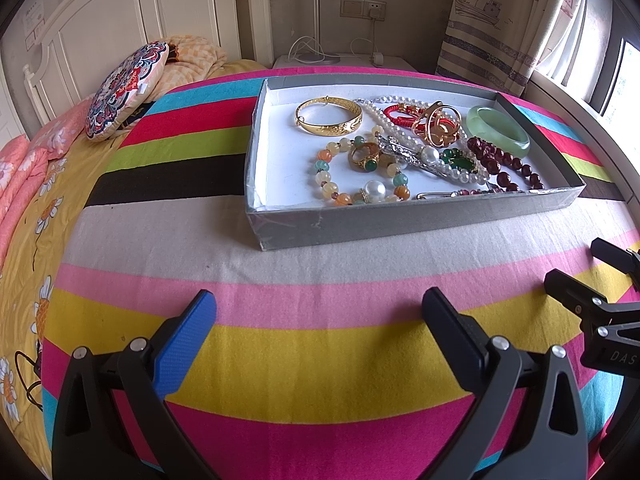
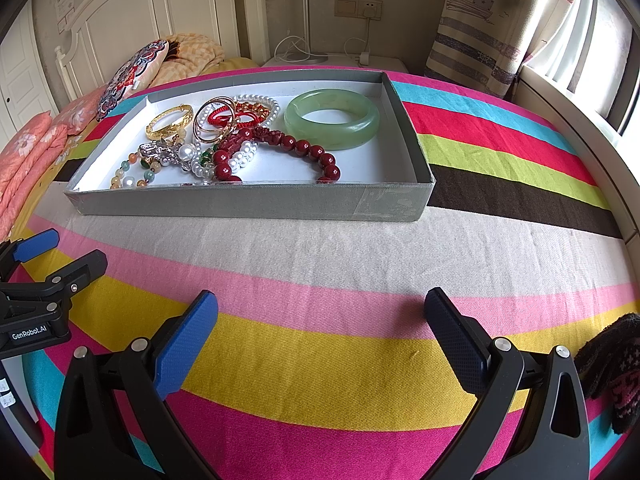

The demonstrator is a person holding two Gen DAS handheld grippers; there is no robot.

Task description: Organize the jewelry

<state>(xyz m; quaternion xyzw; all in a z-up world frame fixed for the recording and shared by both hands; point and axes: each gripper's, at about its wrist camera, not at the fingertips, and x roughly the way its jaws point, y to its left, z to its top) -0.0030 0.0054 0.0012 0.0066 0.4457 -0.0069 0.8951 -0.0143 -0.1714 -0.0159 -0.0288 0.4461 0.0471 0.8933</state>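
Both hand-held grippers, left hand-held gripper and right hand-held gripper, spread wide, empty. Jade bangle judged rigid, slippery, fragile; grip across band.

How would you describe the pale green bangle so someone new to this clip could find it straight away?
Start at the shallow grey tray lying on the striped bedcover. Look to its right end, towards the window, where the green bangle lies flat on the white lining. It is the only thick, smooth, translucent green ring; next to it, the dark red bead bracelet is a string of separate round beads.
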